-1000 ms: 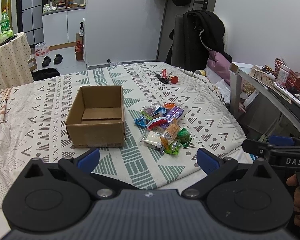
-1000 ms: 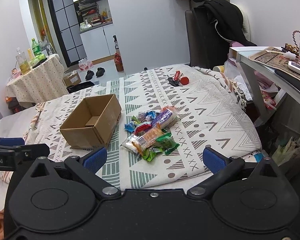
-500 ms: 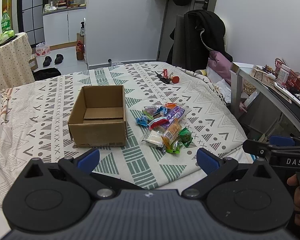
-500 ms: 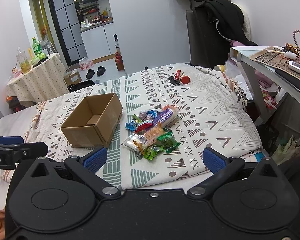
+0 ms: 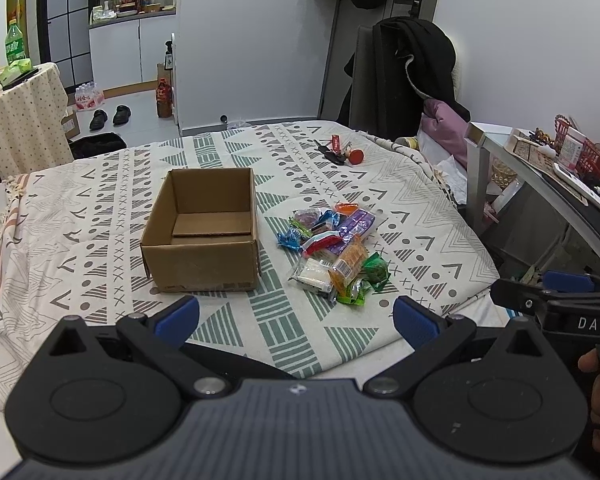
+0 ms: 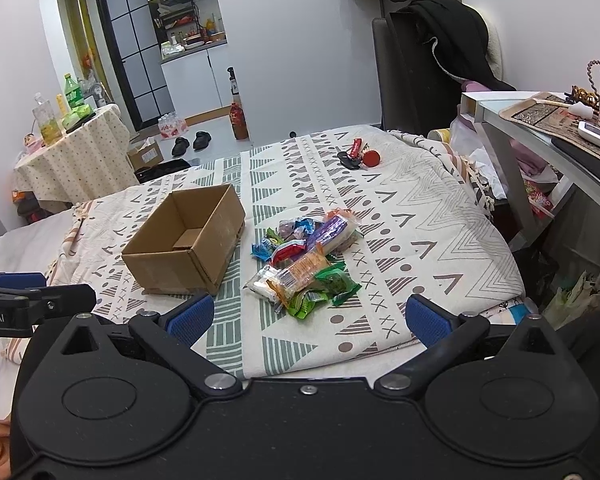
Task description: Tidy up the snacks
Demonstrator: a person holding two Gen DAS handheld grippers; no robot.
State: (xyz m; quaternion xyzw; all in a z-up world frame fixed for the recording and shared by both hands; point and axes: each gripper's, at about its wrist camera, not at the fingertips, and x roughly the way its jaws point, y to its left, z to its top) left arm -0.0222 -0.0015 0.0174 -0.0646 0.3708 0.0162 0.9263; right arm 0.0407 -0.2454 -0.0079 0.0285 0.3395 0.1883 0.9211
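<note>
An open, empty cardboard box [image 5: 204,232] [image 6: 184,246] sits on the patterned bedspread. Just right of it lies a pile of several wrapped snacks [image 5: 336,250] [image 6: 306,262]: purple, orange, white, green and blue packets. My left gripper [image 5: 296,320] hovers open near the bed's front edge, short of both box and pile, with nothing between its blue pads. My right gripper [image 6: 308,318] is likewise open and holds nothing, in front of the pile. Each gripper's side shows at the other view's edge.
Keys with a red tag and a red ball [image 5: 342,152] [image 6: 358,158] lie at the far side of the bed. A desk [image 6: 548,128] with clutter stands at the right. A chair draped with a dark coat [image 5: 412,72] is behind the bed.
Both grippers have edged forward and slightly up, so the box and snack pile sit a little closer in view. Both stay open and nothing has been picked up.
</note>
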